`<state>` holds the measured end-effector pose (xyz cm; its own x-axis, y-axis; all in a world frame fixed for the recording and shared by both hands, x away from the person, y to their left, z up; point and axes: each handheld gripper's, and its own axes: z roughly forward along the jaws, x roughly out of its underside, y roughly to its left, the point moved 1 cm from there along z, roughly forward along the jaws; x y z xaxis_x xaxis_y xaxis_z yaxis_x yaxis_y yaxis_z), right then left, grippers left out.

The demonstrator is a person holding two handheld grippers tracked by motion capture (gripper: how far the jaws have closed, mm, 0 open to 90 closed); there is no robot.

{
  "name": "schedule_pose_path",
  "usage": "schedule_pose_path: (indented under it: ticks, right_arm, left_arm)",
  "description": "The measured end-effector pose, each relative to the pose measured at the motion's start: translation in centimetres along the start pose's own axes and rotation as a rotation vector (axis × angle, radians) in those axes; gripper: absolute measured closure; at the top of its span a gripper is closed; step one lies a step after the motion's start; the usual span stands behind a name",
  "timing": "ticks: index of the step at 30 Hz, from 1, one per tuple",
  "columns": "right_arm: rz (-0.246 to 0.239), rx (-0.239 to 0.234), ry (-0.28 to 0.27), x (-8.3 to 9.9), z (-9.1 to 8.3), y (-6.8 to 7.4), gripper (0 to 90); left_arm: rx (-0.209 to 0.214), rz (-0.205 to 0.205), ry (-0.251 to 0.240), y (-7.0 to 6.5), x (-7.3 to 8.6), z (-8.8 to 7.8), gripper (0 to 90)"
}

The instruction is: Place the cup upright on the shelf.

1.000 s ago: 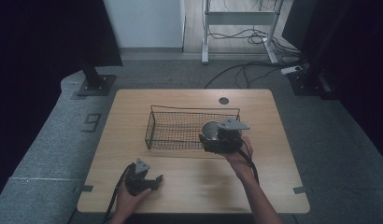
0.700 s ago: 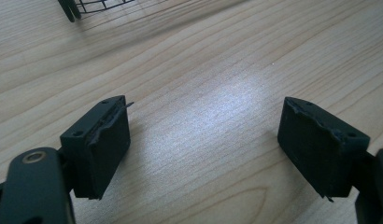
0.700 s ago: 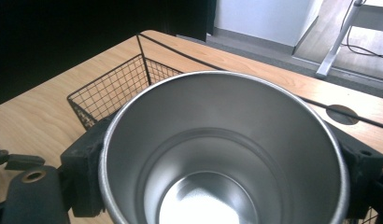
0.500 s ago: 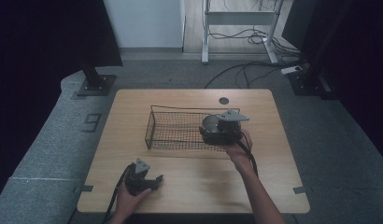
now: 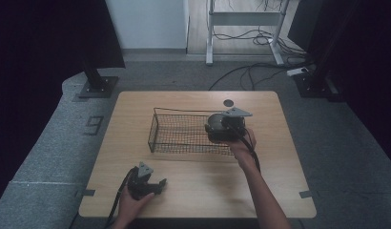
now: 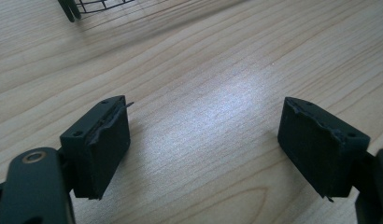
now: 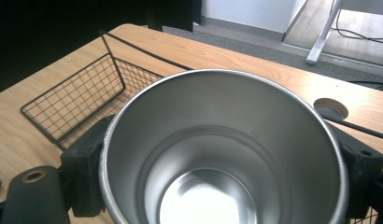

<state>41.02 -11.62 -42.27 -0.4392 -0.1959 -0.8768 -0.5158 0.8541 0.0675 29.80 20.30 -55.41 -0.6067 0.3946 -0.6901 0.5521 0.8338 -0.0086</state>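
Two grippers: right gripper (image 5: 217, 128) clamps the cup (image 7: 222, 149) over the basket (image 5: 158, 129), lowering comes next; left gripper (image 6: 203, 154) rests, jaws spread.

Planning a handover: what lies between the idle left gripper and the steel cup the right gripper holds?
Bare wooden table, then the black wire basket's near wall, in the high view; left gripper, steel cup, right gripper.
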Motion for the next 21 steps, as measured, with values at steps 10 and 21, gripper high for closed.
schedule_pose_path:
  ticks: [10, 21]
  right_arm:
    - [0.003, 0.009, 0.011, -0.7, 1.2, -0.4, 13.6]
    - [0.017, 0.018, 0.037, -1.4, 3.2, -0.9, 13.6]
  left_arm:
    - [0.001, -0.001, -0.002, 0.0, 0.0, 0.0, 16.8]
    - [0.001, -0.002, -0.002, 0.0, 0.0, 0.0, 16.8]
